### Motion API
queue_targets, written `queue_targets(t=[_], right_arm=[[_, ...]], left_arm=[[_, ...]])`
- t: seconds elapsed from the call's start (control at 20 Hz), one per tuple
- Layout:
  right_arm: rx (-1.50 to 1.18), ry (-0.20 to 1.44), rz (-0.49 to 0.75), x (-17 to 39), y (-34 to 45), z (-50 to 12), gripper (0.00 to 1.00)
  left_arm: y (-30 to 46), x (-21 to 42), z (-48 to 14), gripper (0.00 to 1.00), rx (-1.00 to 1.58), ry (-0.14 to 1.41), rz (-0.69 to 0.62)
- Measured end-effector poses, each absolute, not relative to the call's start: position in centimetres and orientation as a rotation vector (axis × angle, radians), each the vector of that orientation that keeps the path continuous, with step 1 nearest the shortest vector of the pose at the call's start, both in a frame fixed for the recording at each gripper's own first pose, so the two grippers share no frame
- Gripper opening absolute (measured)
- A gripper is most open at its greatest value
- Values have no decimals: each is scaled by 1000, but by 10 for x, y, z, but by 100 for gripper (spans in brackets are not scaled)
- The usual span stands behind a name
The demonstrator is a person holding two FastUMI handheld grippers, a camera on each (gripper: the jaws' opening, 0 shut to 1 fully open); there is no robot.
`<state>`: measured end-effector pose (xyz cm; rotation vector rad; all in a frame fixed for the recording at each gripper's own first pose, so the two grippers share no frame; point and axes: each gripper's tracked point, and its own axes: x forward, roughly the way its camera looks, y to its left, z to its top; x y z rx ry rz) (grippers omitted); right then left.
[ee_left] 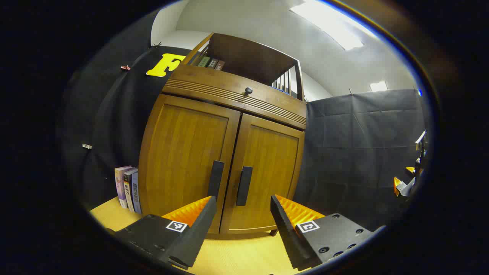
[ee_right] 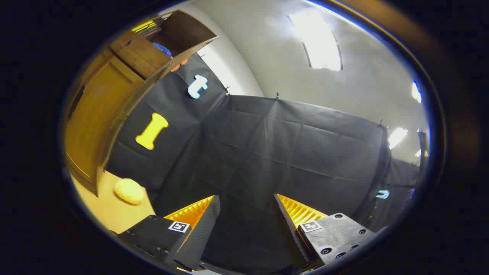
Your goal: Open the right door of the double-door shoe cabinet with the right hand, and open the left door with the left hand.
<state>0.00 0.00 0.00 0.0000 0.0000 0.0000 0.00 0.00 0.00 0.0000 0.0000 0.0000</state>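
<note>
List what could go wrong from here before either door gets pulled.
The right gripper faces the booth wall, with the cabinet off to its side, so it may swing in blind and strike the wood. The two door handles sit close together, so the open left gripper could catch the wrong one. The books beside the left door might be knocked.
</note>
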Motion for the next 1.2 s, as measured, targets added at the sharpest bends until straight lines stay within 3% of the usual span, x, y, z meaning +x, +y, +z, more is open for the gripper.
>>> queue_targets(t=[0.05,0.15,0.2,0.4,0.6,0.9,1.2], right_arm=[[100,25,85,5,31,11,91],[263,72,270,-19,79,42,92],[318,39,329,-33,101,69,88],[492,-139,500,-93,174,181,88],[592,-142,763,-154,258,227,88],[581,-107,876,-191,282,224,89],[583,-119,857,-187,282,224,88]], left_arm=[[2,-2,0,84,6,-2,7],[0,-7,-6,88,14,18,-1],[-1,-9,-8,89,14,24,-10],[19,-26,-3,88,81,50,25],[37,-43,11,88,127,45,54],[51,-47,23,88,115,14,64],[54,-42,24,88,113,15,64]])
